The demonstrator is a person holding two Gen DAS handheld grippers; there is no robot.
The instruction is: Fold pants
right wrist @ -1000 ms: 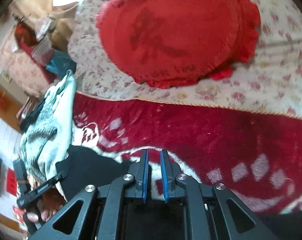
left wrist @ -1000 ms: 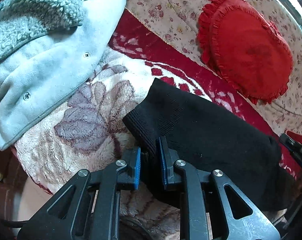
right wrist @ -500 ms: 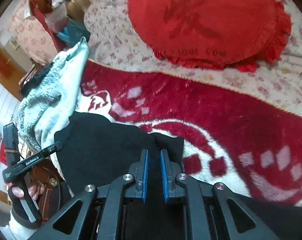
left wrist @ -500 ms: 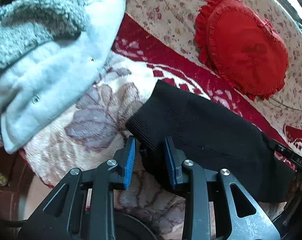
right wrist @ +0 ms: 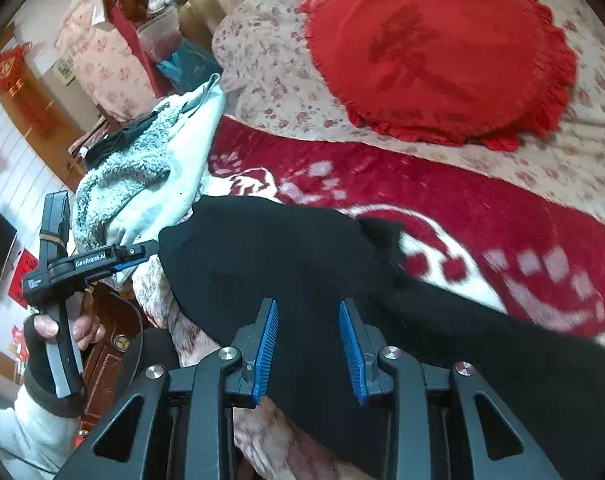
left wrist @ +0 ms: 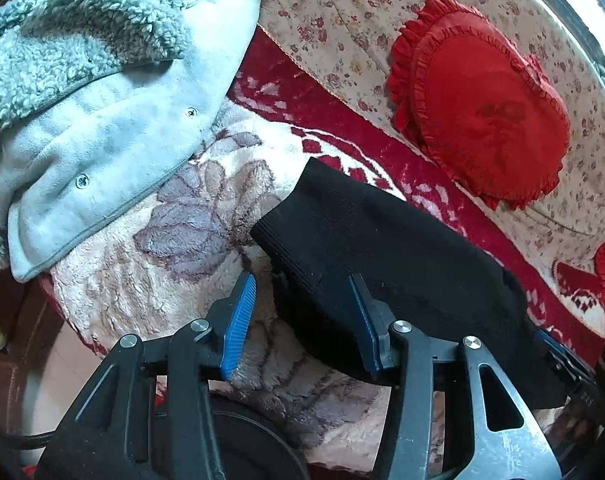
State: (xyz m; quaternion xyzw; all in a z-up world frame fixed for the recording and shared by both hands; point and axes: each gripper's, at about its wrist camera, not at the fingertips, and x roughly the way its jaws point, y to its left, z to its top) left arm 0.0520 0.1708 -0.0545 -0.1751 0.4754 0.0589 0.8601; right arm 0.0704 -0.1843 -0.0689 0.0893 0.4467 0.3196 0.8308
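The black pants (left wrist: 382, 256) lie folded on a red and cream floral blanket (left wrist: 190, 216), a ribbed cuff end toward the left. My left gripper (left wrist: 302, 316) is open, its blue pads either side of the cuff's near edge, holding nothing. In the right wrist view the pants (right wrist: 286, 256) stretch from centre to lower right. My right gripper (right wrist: 308, 344) is open just above the black cloth, holding nothing. The left gripper also shows in the right wrist view (right wrist: 142, 254), at the pants' left end.
A pale blue fleece jacket (left wrist: 102, 92) lies at the blanket's left edge, close to the cuff. A red heart-shaped cushion (left wrist: 478, 96) rests on the floral bedspread (left wrist: 342, 12) behind. A second red cushion (left wrist: 594, 284) is at far right. Wooden furniture (right wrist: 110, 344) stands beside the bed.
Both grippers have opened and let go of the pants. The right gripper has pulled back, bringing the whole folded garment into its view. The pants now lie flat on the blanket.
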